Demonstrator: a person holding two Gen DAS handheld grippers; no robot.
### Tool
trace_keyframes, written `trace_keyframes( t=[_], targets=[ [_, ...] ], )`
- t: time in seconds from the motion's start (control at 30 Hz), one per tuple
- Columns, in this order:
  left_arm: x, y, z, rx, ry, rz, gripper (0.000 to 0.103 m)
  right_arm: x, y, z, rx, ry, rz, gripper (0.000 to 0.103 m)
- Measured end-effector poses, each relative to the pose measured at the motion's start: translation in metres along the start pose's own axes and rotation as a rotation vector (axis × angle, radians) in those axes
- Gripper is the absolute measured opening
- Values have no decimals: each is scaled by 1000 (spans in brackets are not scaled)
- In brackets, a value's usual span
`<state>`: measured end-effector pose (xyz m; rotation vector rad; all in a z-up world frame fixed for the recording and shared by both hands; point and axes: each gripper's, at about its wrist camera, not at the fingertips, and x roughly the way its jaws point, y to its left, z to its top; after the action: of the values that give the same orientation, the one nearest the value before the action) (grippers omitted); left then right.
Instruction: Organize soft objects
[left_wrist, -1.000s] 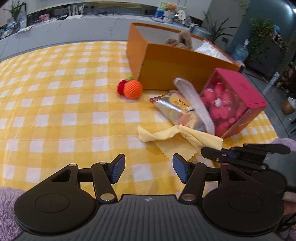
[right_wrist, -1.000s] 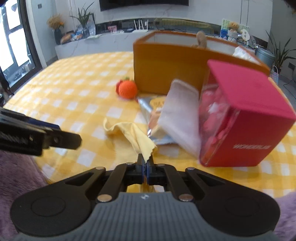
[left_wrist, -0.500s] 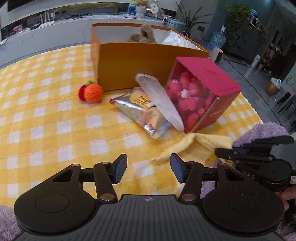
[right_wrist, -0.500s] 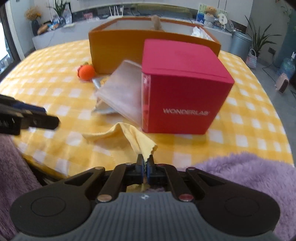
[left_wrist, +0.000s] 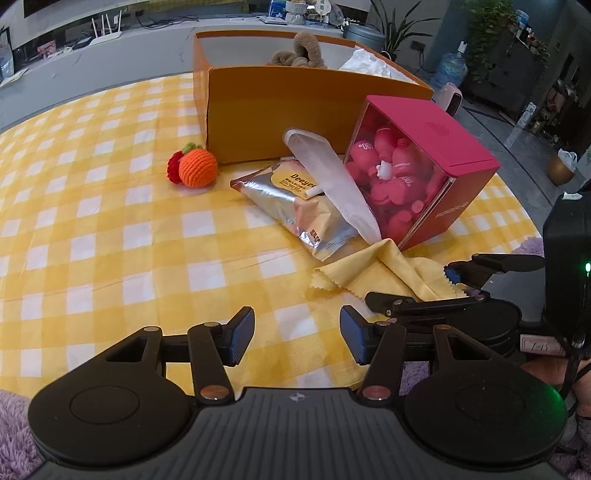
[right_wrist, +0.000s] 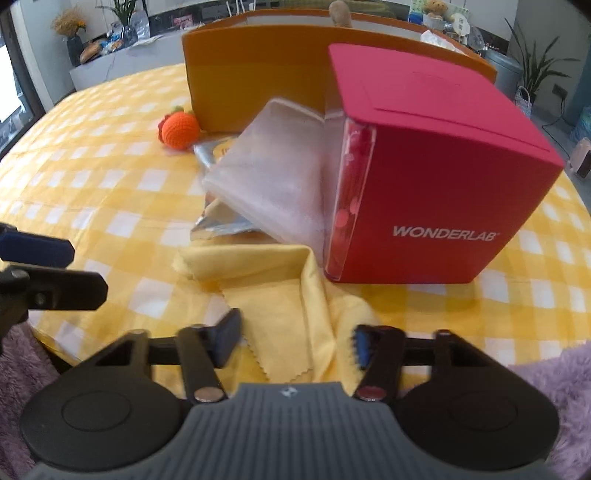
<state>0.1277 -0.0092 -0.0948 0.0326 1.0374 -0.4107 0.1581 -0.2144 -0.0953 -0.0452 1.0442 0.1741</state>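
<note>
A yellow cloth (left_wrist: 388, 269) (right_wrist: 280, 291) lies crumpled on the checked table in front of the red box (left_wrist: 417, 173) (right_wrist: 432, 170). My right gripper (right_wrist: 293, 349) is open, its fingers either side of the cloth's near edge; it also shows in the left wrist view (left_wrist: 448, 284). My left gripper (left_wrist: 297, 338) is open and empty over the table's near edge, left of the cloth. A crocheted orange ball (left_wrist: 197, 168) (right_wrist: 179, 129) sits by the orange box (left_wrist: 295, 110) (right_wrist: 258, 85), which holds a brown plush (left_wrist: 301, 51).
A silver snack bag (left_wrist: 295, 210) and a clear pouch (left_wrist: 332, 184) (right_wrist: 273, 177) lean against the red box. Purple fuzzy fabric (right_wrist: 554, 387) lies at the table's near edge. Shelves and plants stand beyond the table.
My right gripper dragged the yellow cloth to the front of the red box, then opened and let go of it. My left gripper stayed open.
</note>
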Motion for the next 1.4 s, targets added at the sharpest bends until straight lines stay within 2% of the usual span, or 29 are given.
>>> trace_keyframes(
  t=[0.03, 0.1, 0.17, 0.23, 0.33, 0.4, 0.47, 0.73, 0.83, 0.9, 0.93, 1.0, 1.03, 1.23, 1.4],
  targets=[
    [0, -1, 0, 0, -3, -3, 63, -2, -1, -1, -2, -7, -1, 44],
    [0, -4, 1, 6, -18, -11, 63, -2, -3, -2, 5, -18, 0, 10],
    [-2, -8, 2, 22, -36, -21, 63, -4, -6, -2, 20, -19, 17, 0],
    [-4, -13, 4, 38, -54, -32, 63, -10, -10, -3, 37, -34, 21, 0],
    [-7, -18, 8, 52, -77, -41, 63, -28, -15, -4, 48, -85, -51, 0],
    [-4, -21, 12, 48, -82, -49, 63, -32, -27, -4, 110, -81, -89, 0],
    [3, -25, 17, 42, -83, -59, 63, -29, -41, -3, 177, -66, -74, 0],
    [39, -39, 43, 34, -109, -50, 63, -14, -42, 0, 193, -49, -26, 1],
    [50, -47, 49, 50, -133, -40, 53, -6, -45, 1, 217, -32, -18, 1],
    [57, -53, 52, 69, -129, -17, 34, -4, -43, 2, 214, -28, -17, 1],
    [61, -54, 52, 72, -123, -4, 30, -3, -42, 2, 208, -28, -19, 1],
    [64, -57, 51, 82, -126, -4, 11, -4, -42, 3, 206, -30, -19, 1],
    [65, -58, 50, 86, -128, -4, 8, -4, -42, 2, 207, -31, -17, 1],
    [43, -61, 44, 110, -221, -3, 4, -6, -43, 1, 201, -44, -16, 1],
    [13, -55, 40, 99, -287, 15, 3, -13, -44, -3, 205, -98, -11, 0]
  ],
)
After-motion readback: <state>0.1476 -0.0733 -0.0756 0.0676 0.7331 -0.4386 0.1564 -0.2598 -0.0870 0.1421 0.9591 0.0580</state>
